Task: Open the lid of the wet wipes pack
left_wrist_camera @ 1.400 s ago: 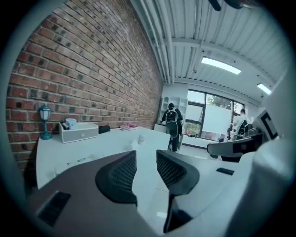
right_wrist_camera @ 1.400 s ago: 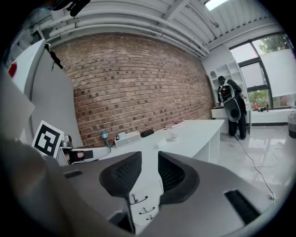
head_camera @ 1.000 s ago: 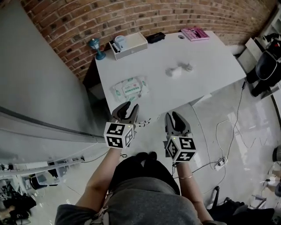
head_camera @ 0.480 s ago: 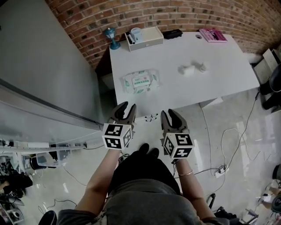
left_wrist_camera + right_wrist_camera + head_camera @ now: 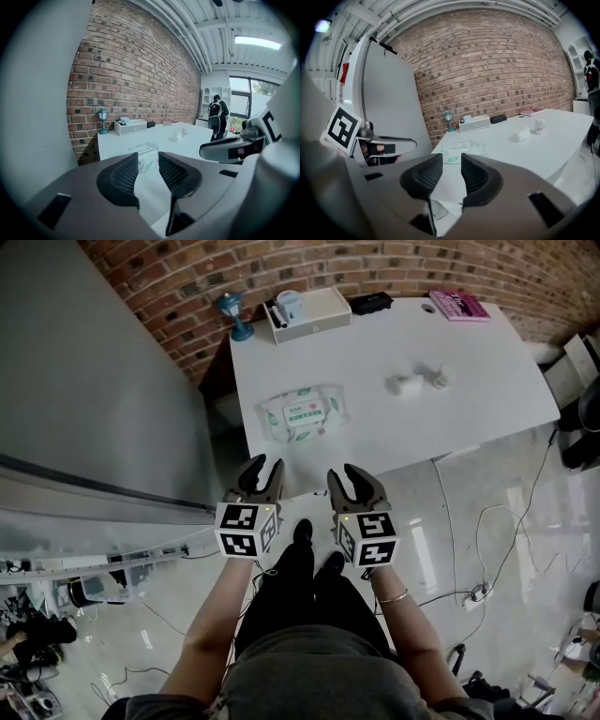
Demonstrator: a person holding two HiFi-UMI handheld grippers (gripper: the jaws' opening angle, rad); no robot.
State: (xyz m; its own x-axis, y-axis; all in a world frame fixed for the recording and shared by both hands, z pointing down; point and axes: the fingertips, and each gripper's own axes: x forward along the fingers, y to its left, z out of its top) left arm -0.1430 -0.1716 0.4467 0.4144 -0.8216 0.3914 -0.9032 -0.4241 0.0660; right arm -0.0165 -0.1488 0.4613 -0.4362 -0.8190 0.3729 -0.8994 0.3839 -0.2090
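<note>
I stood in an office: red brick wall point(image 5: 187, 277) at twelve o'clock, white rectangular desk point(image 5: 469, 381), cable-strewn glossy pale floor point(image 5: 450, 531) at four.

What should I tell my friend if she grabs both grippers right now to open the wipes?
Left gripper: open, empty.
Right gripper: open, empty; its jaws have just been opening wider.
Wet wipes pack: flat on the white table, towards its left edge, ahead of both grippers, touched by neither.
Done: nothing; the pack looks closed.
Left: reach the pack, probably steady it with one gripper and open it with the other.
</note>
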